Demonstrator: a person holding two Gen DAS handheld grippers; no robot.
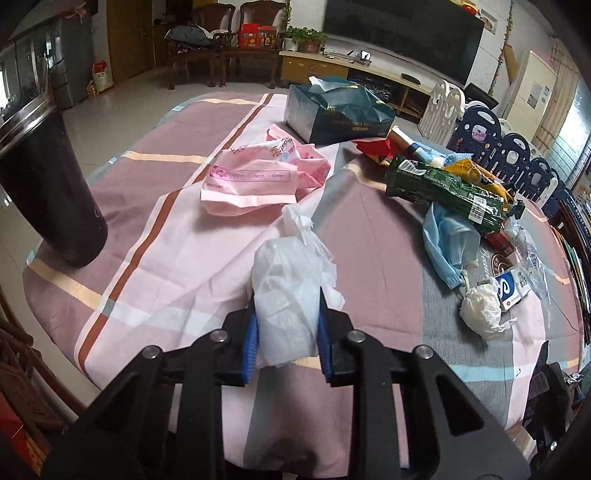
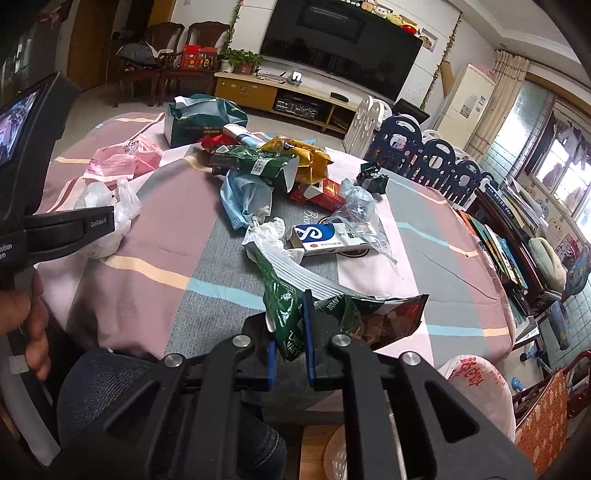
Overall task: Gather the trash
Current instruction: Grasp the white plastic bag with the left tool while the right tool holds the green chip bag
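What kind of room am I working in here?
Most likely a home living room: a big television on the wall above a low media cabinet, wooden armchairs at the back, and a cloth-covered table strewn with wrappers.

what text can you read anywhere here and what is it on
"GenRobot.AI": side of the left gripper.
"LAVOR" and "NUT WAFE", cut off: green wafer wrapper in the right gripper.
Large "S" logo: blue and white box; its small print is unreadable.
Barcode labels on the green packet: too small.
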